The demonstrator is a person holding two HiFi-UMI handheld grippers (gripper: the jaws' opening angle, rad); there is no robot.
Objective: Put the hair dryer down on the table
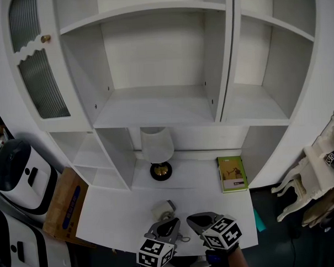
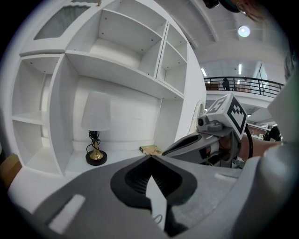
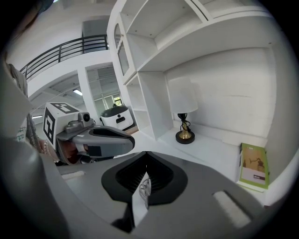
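Note:
A small whitish hair dryer (image 1: 163, 210) lies on the white table (image 1: 120, 209), just beyond both grippers; a thin loop of its cord (image 1: 185, 238) trails between them. My left gripper (image 1: 173, 222) is at the table's near edge with its jaws shut and nothing in them. In the left gripper view its tips (image 2: 150, 157) meet, and the right gripper (image 2: 205, 140) shows beside it. My right gripper (image 1: 195, 218) is shut and empty too. In the right gripper view (image 3: 145, 153) a bit of cord shows through the gap under the tips.
A lamp with a white shade (image 1: 158, 152) stands at the back of the table and a green book (image 1: 232, 174) lies at its back right. White shelves (image 1: 155, 111) rise behind. A cardboard box (image 1: 65, 204) and white machines (image 1: 19, 172) stand left; a white chair (image 1: 310, 179) right.

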